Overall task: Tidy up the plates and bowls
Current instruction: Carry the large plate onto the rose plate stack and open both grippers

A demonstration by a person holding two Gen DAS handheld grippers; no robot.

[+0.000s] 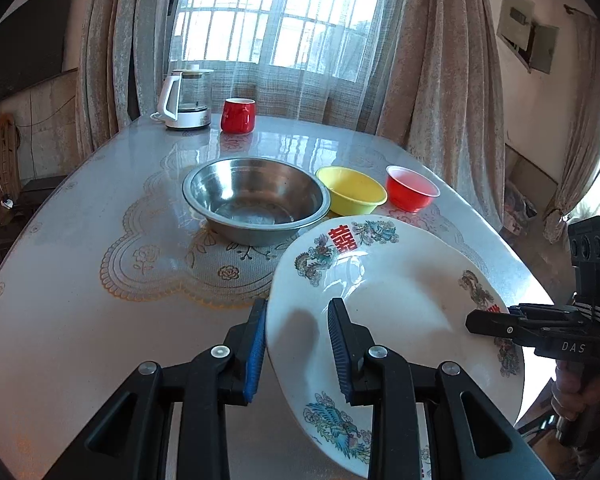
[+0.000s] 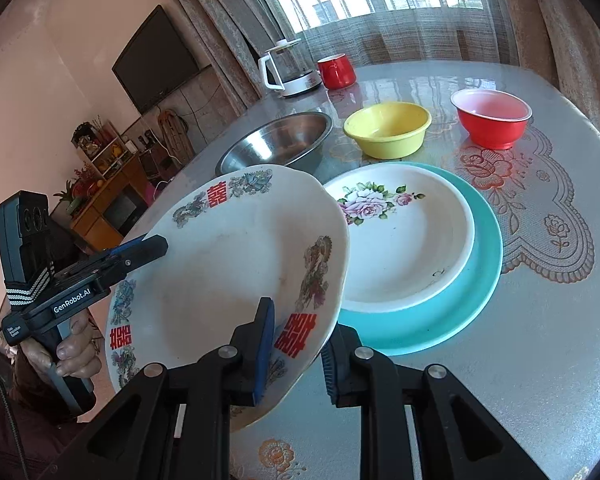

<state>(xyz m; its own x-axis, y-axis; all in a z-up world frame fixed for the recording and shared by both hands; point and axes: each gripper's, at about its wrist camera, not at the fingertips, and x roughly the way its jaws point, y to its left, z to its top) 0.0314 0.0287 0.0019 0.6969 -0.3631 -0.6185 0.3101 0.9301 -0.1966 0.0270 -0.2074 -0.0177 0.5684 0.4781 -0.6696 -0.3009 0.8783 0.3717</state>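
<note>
Black left gripper [image 1: 298, 354] and right gripper [image 2: 296, 350], blue-ribbed jaws, silver screws.

This is a lived-in home, a dining or sitting room. A table [image 2: 540, 320] under a lace-patterned cover stands before a barred window [image 1: 276, 12] hung with heavy curtains [image 1: 432, 80]. A wall-mounted television [image 2: 156, 60], a wooden cabinet [image 2: 108, 200] crowded with ornaments, an electric kettle [image 1: 186, 96] and a red mug [image 1: 238, 115] all point to household use.
</note>
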